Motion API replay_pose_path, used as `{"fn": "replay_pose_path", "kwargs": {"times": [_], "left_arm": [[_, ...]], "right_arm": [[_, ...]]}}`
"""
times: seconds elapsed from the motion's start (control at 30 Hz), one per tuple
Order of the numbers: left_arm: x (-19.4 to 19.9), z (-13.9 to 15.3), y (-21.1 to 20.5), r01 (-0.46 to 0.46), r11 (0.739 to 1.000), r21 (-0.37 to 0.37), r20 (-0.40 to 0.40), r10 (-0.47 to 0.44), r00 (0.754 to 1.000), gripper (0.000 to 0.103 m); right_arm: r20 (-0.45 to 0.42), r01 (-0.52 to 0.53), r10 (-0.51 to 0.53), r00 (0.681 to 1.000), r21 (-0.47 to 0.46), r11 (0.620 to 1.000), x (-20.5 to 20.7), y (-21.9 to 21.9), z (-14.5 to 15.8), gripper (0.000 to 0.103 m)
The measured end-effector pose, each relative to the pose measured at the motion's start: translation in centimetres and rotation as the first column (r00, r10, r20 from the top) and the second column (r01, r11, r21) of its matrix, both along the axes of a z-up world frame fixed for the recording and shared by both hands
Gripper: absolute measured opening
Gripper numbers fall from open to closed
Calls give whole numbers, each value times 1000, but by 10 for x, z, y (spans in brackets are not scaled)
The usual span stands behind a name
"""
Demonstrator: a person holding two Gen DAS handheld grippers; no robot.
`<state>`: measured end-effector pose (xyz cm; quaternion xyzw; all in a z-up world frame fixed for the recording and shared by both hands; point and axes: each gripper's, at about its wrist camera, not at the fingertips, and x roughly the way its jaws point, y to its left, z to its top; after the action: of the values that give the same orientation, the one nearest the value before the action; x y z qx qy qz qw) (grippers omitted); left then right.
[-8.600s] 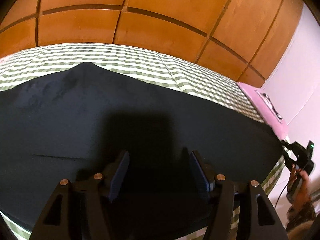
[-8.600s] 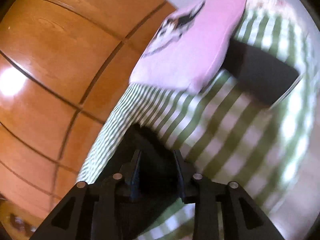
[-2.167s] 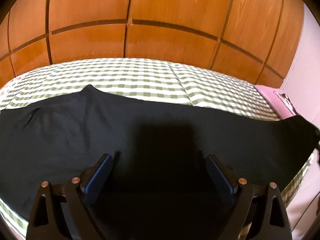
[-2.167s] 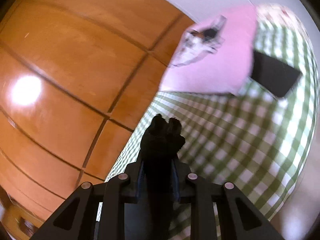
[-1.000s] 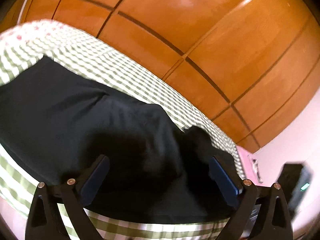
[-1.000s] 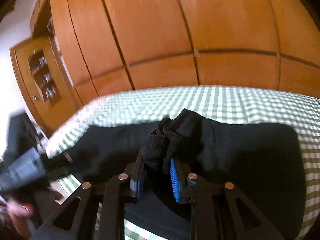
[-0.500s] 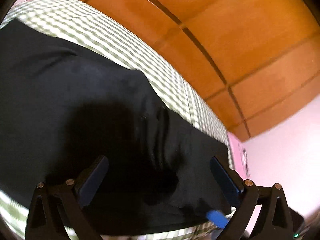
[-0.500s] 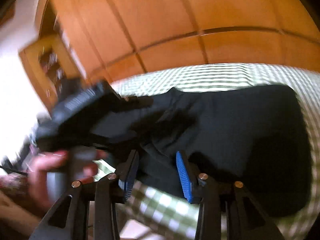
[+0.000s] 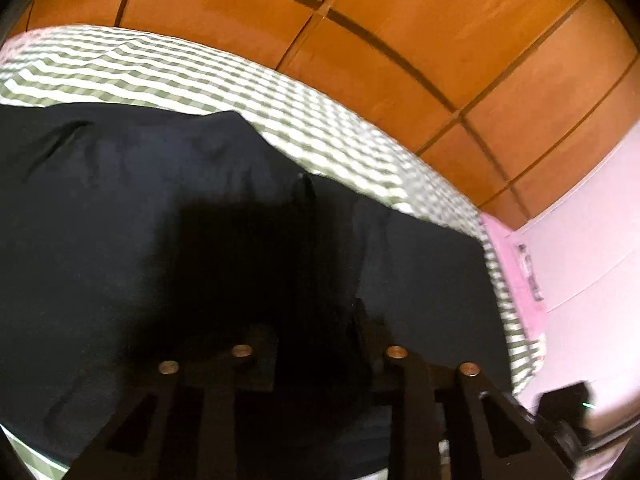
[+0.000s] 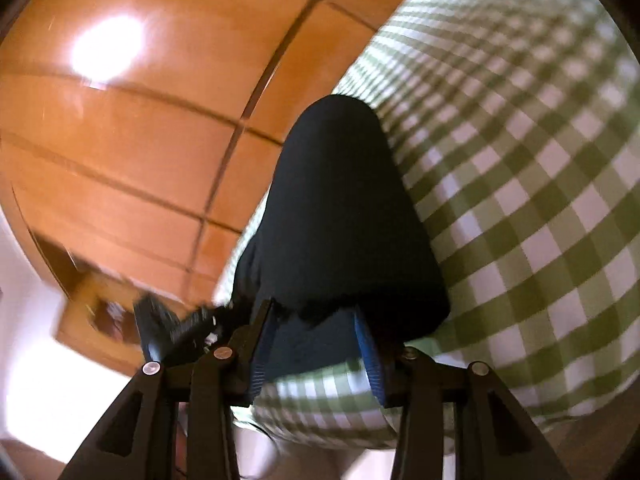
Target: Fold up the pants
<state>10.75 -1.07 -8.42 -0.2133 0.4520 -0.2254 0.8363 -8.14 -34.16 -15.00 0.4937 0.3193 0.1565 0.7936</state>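
Observation:
The dark navy pants (image 9: 168,216) lie spread on the green-and-white checked bed, with one end folded over toward the middle, making a raised crease (image 9: 308,196). My left gripper (image 9: 316,340) is low over the pants, its jaws narrowed around dark fabric; the dark on dark hides whether they pinch it. In the right wrist view the pants (image 10: 336,208) run away from me as a narrow dark strip. My right gripper (image 10: 316,344) is open, its blue pads either side of the near edge of the pants, holding nothing.
The checked bed cover (image 9: 168,72) extends behind the pants and also shows in the right wrist view (image 10: 540,208). Wooden wardrobe panels (image 9: 400,40) stand behind the bed. A pink pillow (image 9: 516,276) lies at the bed's right end. The other gripper (image 10: 168,328) shows at lower left.
My right gripper carried the bunched pants end across, opened and let it go, then swung away. My left gripper's jaws went from wide apart to narrow over the fabric.

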Motion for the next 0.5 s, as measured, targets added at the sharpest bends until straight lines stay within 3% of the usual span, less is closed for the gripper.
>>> {"fn": "replay_pose_path", "kwargs": {"times": [0.07,0.1,0.13,0.17,0.27,0.33,0.37,0.43,0.5], "left_arm": [[-8,12,5,-5,1000,-21,55,6,998,24],[-13,19,7,-4,1000,-28,87,7,996,23],[-18,24,9,1,1000,-30,116,3,993,23],[-25,29,9,14,1000,-25,151,-10,988,23],[-35,24,10,-4,998,58,182,-6,983,23],[-34,6,11,-23,994,104,140,8,990,22],[-32,-11,14,-40,992,123,89,29,996,23],[-35,-15,19,-56,995,86,98,47,994,23],[-38,-9,12,-43,990,136,130,25,991,23]], "right_arm": [[-3,33,-33,999,69,997,5,-10,-6,42],[5,49,-50,999,86,995,6,-13,-5,35],[21,72,-74,997,83,994,6,-16,-1,19],[49,94,-95,994,34,995,5,-18,9,18],[100,72,-61,993,-119,990,3,-9,25,17],[65,38,-27,998,-180,983,6,-3,21,17],[27,11,-7,1000,-188,982,9,2,13,18],[-4,-7,7,1000,-155,988,9,5,2,23],[-8,-11,10,1000,-119,993,5,1,2,29]]}}
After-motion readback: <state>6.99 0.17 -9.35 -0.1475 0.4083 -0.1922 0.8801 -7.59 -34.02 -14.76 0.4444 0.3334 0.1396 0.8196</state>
